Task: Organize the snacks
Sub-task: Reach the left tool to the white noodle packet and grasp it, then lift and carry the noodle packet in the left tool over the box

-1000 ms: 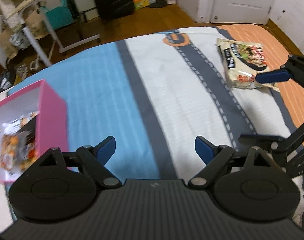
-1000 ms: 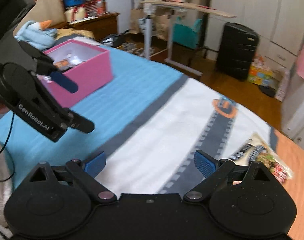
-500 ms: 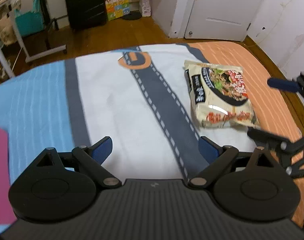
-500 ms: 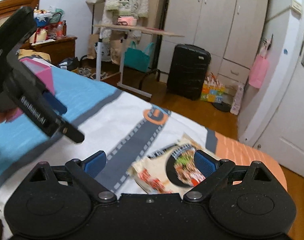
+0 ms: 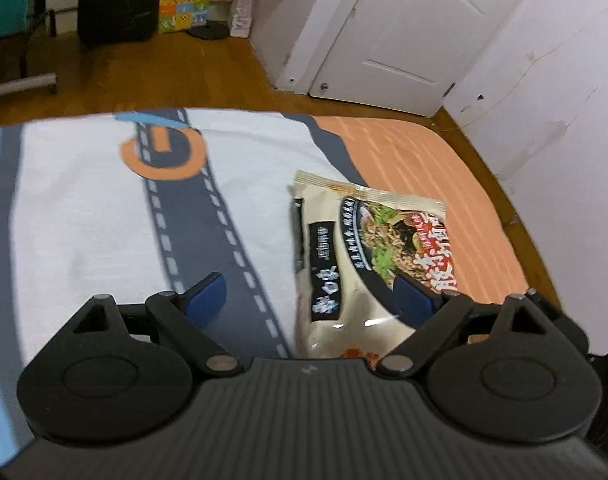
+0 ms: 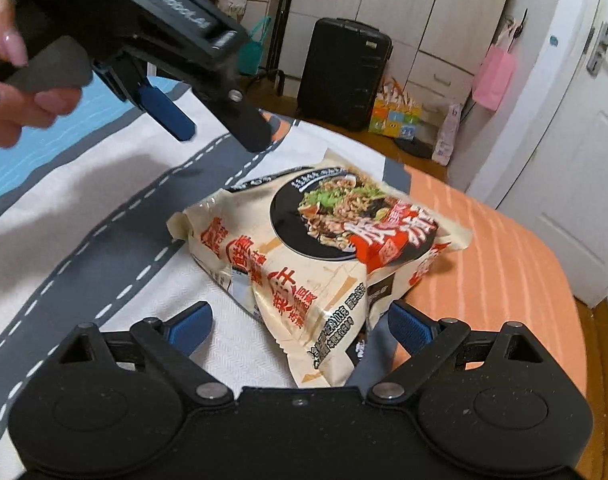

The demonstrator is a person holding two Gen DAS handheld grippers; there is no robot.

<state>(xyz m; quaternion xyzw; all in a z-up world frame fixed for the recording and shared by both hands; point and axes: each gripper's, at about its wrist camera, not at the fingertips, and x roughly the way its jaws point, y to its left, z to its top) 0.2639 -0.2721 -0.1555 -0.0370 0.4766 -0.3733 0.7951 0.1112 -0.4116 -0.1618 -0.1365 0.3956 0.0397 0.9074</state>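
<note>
Now both my claws hang over the bed (image 5: 83,208), and I place everything by the noodle pack (image 6: 324,248) lying on it.

Left of the pack, in the right wrist view, my left hand (image 6: 11,92) holds the left claw (image 6: 207,120) above the grey road stripe (image 6: 115,216) printed on the sheet. Its blue pads (image 6: 165,112) stand apart with nothing between them. In its own view, the left claw (image 5: 308,300) is spread wide and grips nothing: one pad (image 5: 205,300) sits over the road stripe (image 5: 191,220) left of the pack (image 5: 364,256), the other overlaps the pack's right part. Whether that pad touches the wrapper I cannot tell.

The pack lies across the seam where the white cloth meets the orange panel (image 6: 504,260), its near corner raised and pointing at my right claw (image 6: 299,326). That claw is also wide open and holds nothing; the pack's near corner lies between its two pads (image 6: 410,326), apart from both.

Beyond the pack, across the wooden floor, stands a black suitcase (image 6: 342,72), with a colourful box (image 6: 396,116) just right of it. Right of the pack, past the orange panel, is a white door (image 6: 576,184).
</note>
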